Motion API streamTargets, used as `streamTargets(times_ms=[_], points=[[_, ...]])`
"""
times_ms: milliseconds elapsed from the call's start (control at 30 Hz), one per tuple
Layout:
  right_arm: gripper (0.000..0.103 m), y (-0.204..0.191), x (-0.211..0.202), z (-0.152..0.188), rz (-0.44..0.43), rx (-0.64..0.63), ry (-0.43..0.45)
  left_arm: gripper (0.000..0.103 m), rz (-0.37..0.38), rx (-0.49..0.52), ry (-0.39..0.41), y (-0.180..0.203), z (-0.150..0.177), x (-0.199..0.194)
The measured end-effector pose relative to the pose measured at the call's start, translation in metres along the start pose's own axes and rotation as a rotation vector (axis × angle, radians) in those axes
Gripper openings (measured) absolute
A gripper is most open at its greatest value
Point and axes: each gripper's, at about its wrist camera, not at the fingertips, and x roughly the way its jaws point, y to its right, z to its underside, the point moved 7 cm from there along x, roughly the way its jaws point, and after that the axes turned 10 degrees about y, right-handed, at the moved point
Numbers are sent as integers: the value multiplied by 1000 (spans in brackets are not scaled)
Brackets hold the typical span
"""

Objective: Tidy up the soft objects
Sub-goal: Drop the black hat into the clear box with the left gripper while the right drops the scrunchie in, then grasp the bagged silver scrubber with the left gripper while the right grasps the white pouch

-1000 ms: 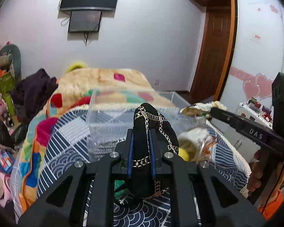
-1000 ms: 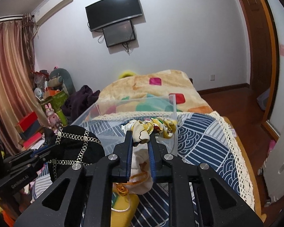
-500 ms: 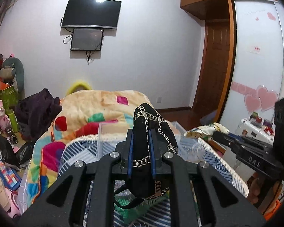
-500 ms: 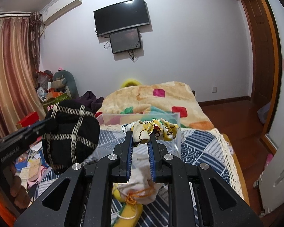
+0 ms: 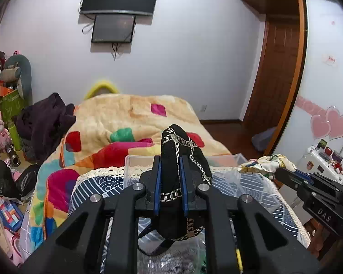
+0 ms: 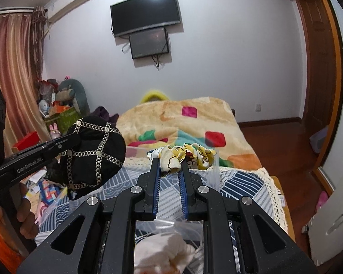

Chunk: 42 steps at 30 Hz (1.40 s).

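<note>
Both grippers are holding items up over the clear bin [image 5: 224, 159] w/ left gripper [image 5: 170, 173] clamping the black chain-trimmed hat [image 5: 183, 157] and right gripper [image 6: 170, 171] only pinching the yellow printed cloth [image 6: 189, 155] at its edge, so it's risking slipping out or the chains snagging on the bin rim.

A home bedroom: a bed [image 6: 244, 178] under a patchwork blanket [image 6: 183, 121], a television [image 6: 145, 16] on the wall beyond it, curtains [image 6: 13, 73] left of the bed, a wooden door [image 6: 313, 52] to its right (toys [image 6: 68, 96] heaped alongside).

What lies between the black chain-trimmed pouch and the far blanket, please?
In the left wrist view, the clear plastic bin's rim shows between the black pouch and the blanket.
</note>
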Motion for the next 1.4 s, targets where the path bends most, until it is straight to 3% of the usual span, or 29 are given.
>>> streamTargets(times_ms=[200,367,600,800,1233,1400], points=[[14,-4,25,12,-29,2,-98,14,-4,-17,-109,-3,16,37],[14,-4,35,28,-38,-9,-196,14,-23,43,-173,5,35,50],[18,-5,33,38,-62,-19,-276,14,7,40,-198,5,45,43],[39,-9,22,35,-68,-51,-269,15,29,15,-203,3,43,29],[85,-8,-19,4,-9,-58,-90,68,25,72,-87,7,30,-37],[88,-3,-27,12,15,-41,-79,84,31,54,-101,4,44,-49]])
